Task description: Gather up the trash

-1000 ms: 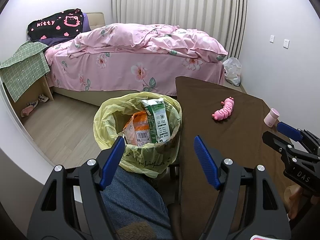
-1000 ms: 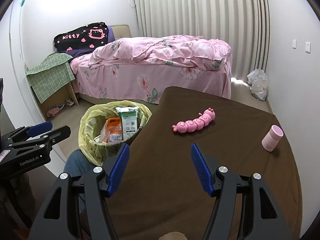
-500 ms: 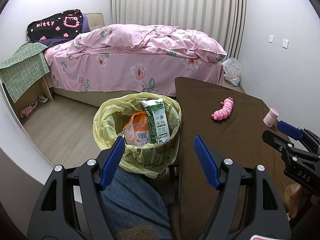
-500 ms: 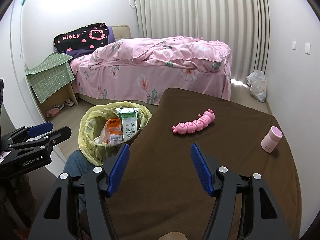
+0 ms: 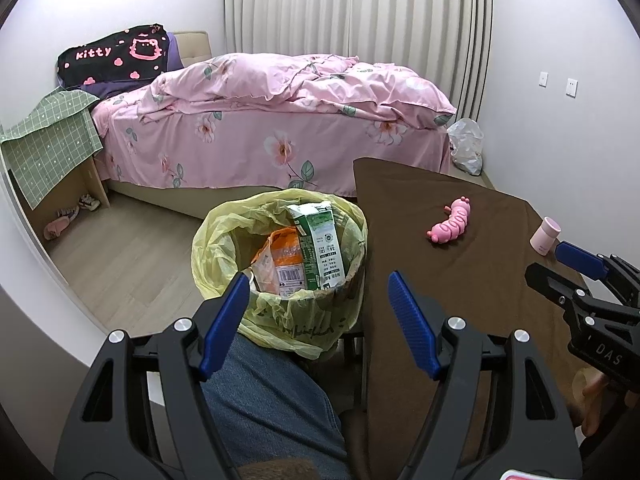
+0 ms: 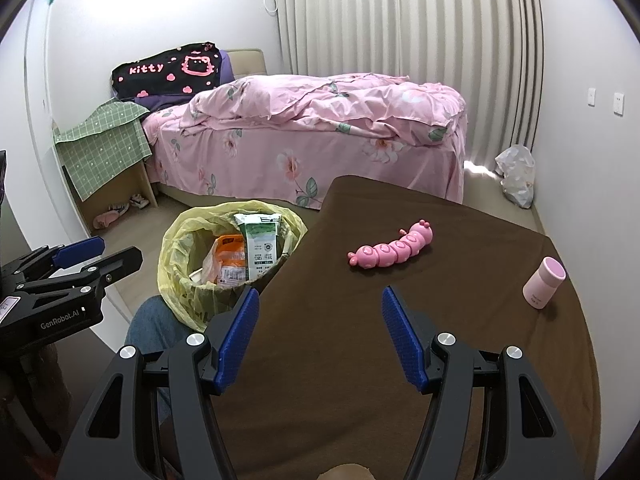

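Two grippers, left (image 5: 316, 320) and right (image 6: 316, 334), we hold with fingers spread, empty; green carton (image 5: 319, 246) and orange wrapper (image 5: 280, 264) sit in yellow-lined bin (image 5: 224, 240) beside desk (image 6: 340, 360); pink caterpillar toy (image 6: 390, 251) on desk.

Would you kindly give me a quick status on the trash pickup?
Left gripper and right gripper open, empty. Green carton and orange packet in bin. Table holds only pink toy, pink cup.
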A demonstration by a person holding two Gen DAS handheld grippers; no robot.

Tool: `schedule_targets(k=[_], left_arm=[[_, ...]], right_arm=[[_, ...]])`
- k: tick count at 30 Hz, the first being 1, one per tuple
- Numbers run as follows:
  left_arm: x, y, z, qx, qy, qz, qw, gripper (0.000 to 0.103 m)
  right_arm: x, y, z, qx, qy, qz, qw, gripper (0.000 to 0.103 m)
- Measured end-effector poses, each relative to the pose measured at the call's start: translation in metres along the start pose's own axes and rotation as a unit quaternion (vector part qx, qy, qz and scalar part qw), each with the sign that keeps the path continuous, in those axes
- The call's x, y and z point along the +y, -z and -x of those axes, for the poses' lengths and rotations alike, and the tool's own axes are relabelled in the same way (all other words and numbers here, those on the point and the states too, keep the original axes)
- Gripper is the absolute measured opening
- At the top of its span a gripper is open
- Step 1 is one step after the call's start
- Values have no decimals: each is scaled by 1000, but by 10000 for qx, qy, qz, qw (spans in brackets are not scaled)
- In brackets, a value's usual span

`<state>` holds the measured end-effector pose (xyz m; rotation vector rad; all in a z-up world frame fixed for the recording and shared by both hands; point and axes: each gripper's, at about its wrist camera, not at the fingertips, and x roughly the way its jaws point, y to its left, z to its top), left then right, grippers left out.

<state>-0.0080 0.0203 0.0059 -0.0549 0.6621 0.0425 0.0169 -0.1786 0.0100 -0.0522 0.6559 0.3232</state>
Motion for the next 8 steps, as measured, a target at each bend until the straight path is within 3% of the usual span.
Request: schedule_targets(k=[6, 8], left_arm=[[-5, 6, -24, 517, 304, 110, 9981, 69], [-14, 9, -35, 597, 242, 83, 9979, 78]], right_arm=[[-14, 6, -10, 187, -30, -33, 9998, 60], [-32, 8, -21, 336, -1, -125, 9994, 60]])
